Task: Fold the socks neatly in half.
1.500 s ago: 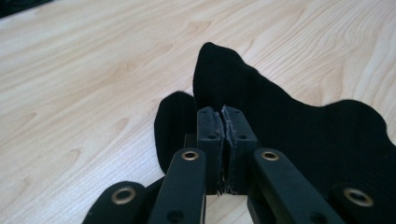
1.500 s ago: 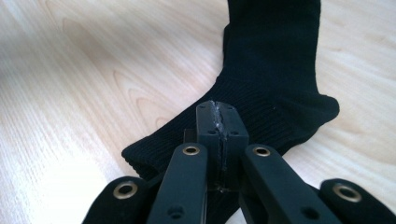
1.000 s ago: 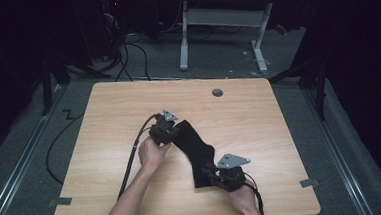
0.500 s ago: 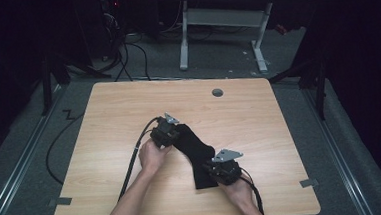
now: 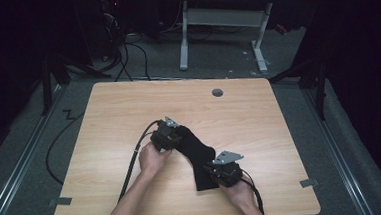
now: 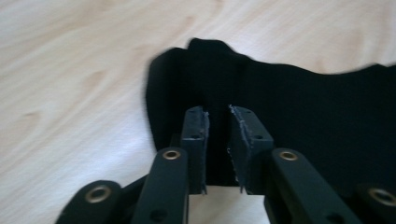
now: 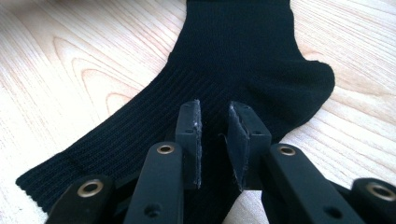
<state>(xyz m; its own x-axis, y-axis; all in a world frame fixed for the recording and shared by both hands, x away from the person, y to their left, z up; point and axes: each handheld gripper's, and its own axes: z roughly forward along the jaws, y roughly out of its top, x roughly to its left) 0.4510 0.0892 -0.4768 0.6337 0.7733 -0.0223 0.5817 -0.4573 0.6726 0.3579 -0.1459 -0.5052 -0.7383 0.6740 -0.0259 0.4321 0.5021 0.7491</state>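
A black sock (image 5: 195, 150) lies bent on the wooden table (image 5: 259, 113). In the high view my left gripper (image 5: 174, 137) is at its upper-left end and my right gripper (image 5: 217, 175) at its lower end. In the left gripper view the jaws stand a narrow gap apart over the sock's edge (image 6: 280, 107), with the left gripper (image 6: 217, 116) low on the cloth. In the right gripper view the sock (image 7: 243, 60) lies flat, heel to the right. My right gripper (image 7: 214, 114) hovers over the ribbed cuff part, jaws slightly apart and pinching no cloth.
A round cable hole (image 5: 217, 92) sits near the table's far edge. Black cables (image 5: 131, 161) trail off the table's near side from both grippers. Tape marks (image 5: 309, 183) lie at the near corners. Another desk's legs (image 5: 184, 37) stand beyond on the floor.
The right gripper has shifted a little left and toward the sock's lower end, and the sock has settled flatter on the table. The left gripper has barely moved.
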